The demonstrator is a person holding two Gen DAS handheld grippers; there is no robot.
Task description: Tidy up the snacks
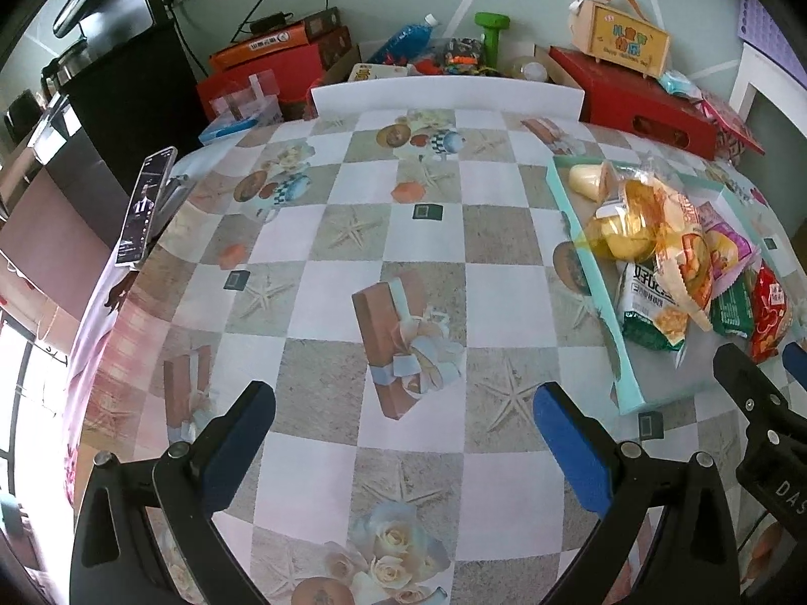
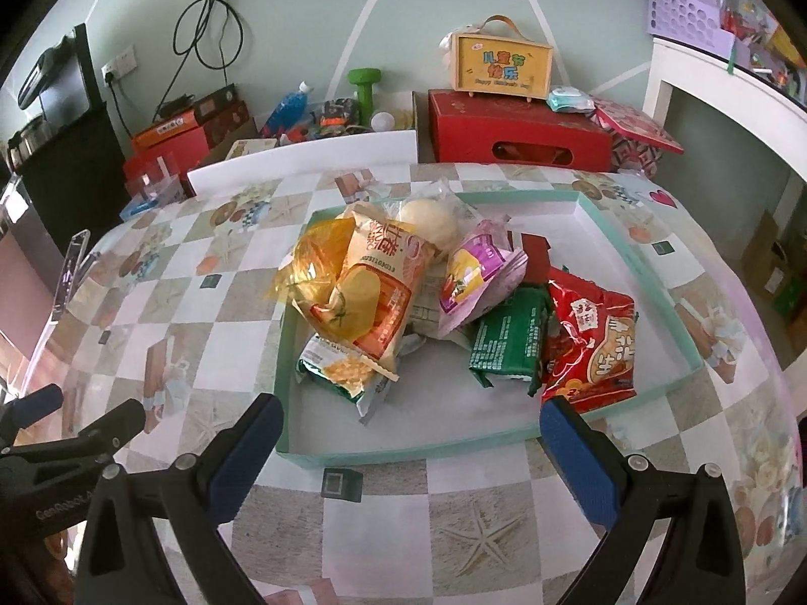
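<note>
A shallow teal-rimmed tray (image 2: 403, 451) sits on the checkered tablecloth and holds several snack packs: an orange chip bag (image 2: 370, 292), a yellow bag (image 2: 315, 264), a pale round bun (image 2: 428, 222), a purple pack (image 2: 479, 277), a green pack (image 2: 509, 343), a red peanut bag (image 2: 595, 348) and a green-white corn pack (image 2: 338, 370). My right gripper (image 2: 411, 433) is open and empty just in front of the tray's near rim. My left gripper (image 1: 403, 423) is open and empty over bare tablecloth, left of the tray (image 1: 590, 272).
A phone on a stand (image 1: 143, 206) is at the table's left edge. A white chair back (image 1: 446, 93) stands behind the table. Red boxes (image 2: 519, 131), a yellow carry box (image 2: 499, 65), a green dumbbell (image 2: 365, 83) and bottles crowd the back.
</note>
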